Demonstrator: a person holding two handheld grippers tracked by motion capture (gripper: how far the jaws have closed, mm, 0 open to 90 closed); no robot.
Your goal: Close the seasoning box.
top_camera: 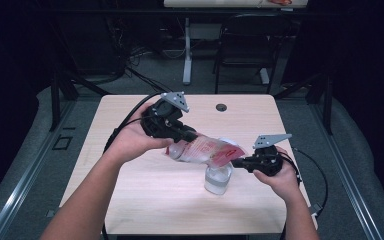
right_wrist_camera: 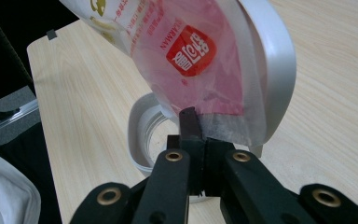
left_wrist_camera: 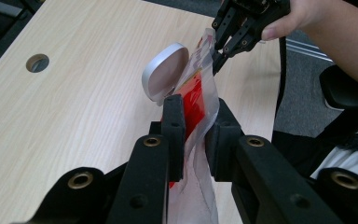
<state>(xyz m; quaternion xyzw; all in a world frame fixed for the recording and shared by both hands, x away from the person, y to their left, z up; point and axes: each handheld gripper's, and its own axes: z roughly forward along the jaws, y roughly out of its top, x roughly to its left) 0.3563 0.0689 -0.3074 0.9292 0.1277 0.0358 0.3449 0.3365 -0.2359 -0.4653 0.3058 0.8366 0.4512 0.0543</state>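
One translucent plastic pouch with red printing [top_camera: 207,151] hangs in the air above the light wooden tabletop [top_camera: 145,195], stretched between two claws. One clear container with a hinged white lid [top_camera: 217,179] stands on the tabletop directly beneath the pouch's lower end; its lid is swung up and open. There is one round cable hole [top_camera: 221,107] near the far edge of the tabletop, and one dark chair [top_camera: 245,42] beyond it.

The left claw [top_camera: 192,136] holds the pouch at its upper, far end: in the left gripper view the two black pads [left_wrist_camera: 175,135] press on the pouch [left_wrist_camera: 196,109] from both sides, set narrow around the film. The right claw [top_camera: 240,162] is pinched tight on the pouch's lower corner; in the right gripper view its jaws meet on the crimped edge of the pouch [right_wrist_camera: 191,56].

Two forearms enter from the bottom of the high view, one hand on each gripper. The right claw [left_wrist_camera: 221,49] also appears far off in the left gripper view, gripping the pouch's top edge beside the silvery underside of the lid [left_wrist_camera: 165,72].

The pouch covers much of the container's mouth [right_wrist_camera: 149,135], so its contents cannot be made out. The printing on the pouch is too small to read in the high view. The room around the table is dark and its details are lost.
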